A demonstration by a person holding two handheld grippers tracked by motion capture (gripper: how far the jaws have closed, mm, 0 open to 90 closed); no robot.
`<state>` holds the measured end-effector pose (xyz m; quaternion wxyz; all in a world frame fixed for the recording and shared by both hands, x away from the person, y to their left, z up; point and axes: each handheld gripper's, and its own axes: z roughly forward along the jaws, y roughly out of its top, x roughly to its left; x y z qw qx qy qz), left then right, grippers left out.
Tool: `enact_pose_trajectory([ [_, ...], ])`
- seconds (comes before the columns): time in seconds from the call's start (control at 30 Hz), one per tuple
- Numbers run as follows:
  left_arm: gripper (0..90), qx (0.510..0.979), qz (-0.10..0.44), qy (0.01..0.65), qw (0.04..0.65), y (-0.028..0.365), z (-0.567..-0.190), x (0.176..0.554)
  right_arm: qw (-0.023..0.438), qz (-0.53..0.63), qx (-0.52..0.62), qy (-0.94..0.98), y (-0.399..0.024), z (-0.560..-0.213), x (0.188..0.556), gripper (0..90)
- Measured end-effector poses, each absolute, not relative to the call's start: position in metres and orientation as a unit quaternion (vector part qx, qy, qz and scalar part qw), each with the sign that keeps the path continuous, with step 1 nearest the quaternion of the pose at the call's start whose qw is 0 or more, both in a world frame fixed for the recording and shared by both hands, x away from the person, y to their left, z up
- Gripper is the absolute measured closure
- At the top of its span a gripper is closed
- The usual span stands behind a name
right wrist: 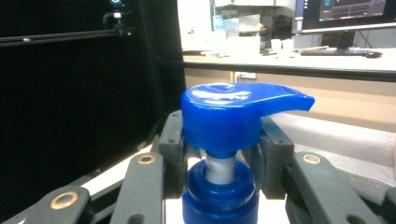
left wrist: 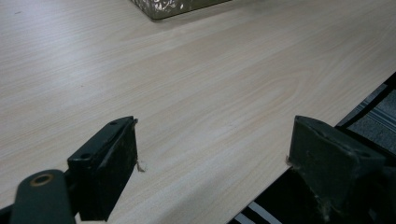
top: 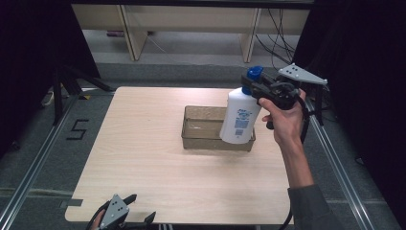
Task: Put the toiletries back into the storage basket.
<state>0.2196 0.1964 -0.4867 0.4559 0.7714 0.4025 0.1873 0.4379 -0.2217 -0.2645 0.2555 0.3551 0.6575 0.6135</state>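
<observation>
Left gripper (top: 128, 207): bottom left of the high view, at the table's near edge, jaws wide apart with nothing between them.
Table (top: 143, 153): light wood, in the middle.
Tray (top: 201, 139): clear and brownish, centre right on the table.
Pump bottle (top: 241, 117): white with a blue pump, tilted, hanging over the tray's right end.
Right gripper (top: 254, 85): upper right, jaws clamped on the bottle's neck under the pump.

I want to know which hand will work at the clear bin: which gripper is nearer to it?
Right. The right gripper hangs just above the clear bin's right end, clamped on the pump bottle. The left gripper sits open at the table's near edge, far from it.
</observation>
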Motion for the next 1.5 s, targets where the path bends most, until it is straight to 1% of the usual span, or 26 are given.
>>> enact_pose_trajectory([
  [0.07,14.9,0.769,0.186,0.404,0.459,0.196,-0.487,0.219,0.252,0.614,0.359,0.656,-0.222,-0.265,0.44,61.8],
  [0.33,14.9,0.773,0.187,0.4,0.455,0.195,-0.487,0.219,0.262,0.605,0.368,0.656,-0.221,-0.273,0.456,61.8],
  [0.37,14.9,0.774,0.198,0.395,0.454,0.196,-0.486,0.22,0.259,0.604,0.371,0.656,-0.221,-0.275,0.459,61.8],
  [0.4,14.9,0.774,0.198,0.395,0.454,0.196,-0.486,0.22,0.259,0.604,0.371,0.656,-0.221,-0.275,0.459,61.8],
  [0.47,14.9,0.773,0.186,0.401,0.456,0.196,-0.487,0.219,0.262,0.602,0.372,0.656,-0.221,-0.277,0.462,61.8],
  [0.53,14.9,0.773,0.192,0.399,0.455,0.196,-0.486,0.22,0.262,0.602,0.373,0.655,-0.221,-0.279,0.465,61.8],
  [0.57,14.9,0.772,0.183,0.4,0.459,0.194,-0.487,0.219,0.261,0.599,0.38,0.655,-0.22,-0.28,0.466,61.8],
  [0.7,14.9,0.773,0.182,0.398,0.46,0.193,-0.487,0.218,0.265,0.594,0.382,0.657,-0.221,-0.284,0.47,61.8],
  [0.87,14.9,0.773,0.182,0.398,0.459,0.194,-0.486,0.218,0.265,0.59,0.38,0.661,-0.221,-0.287,0.473,61.8],
  [0.9,14.9,0.772,0.184,0.398,0.459,0.194,-0.487,0.218,0.275,0.587,0.374,0.664,-0.222,-0.288,0.474,61.8],
  [1.5,14.9,0.774,0.185,0.397,0.458,0.193,-0.486,0.217,0.265,0.564,0.389,0.678,-0.224,-0.312,0.476,61.8],
])
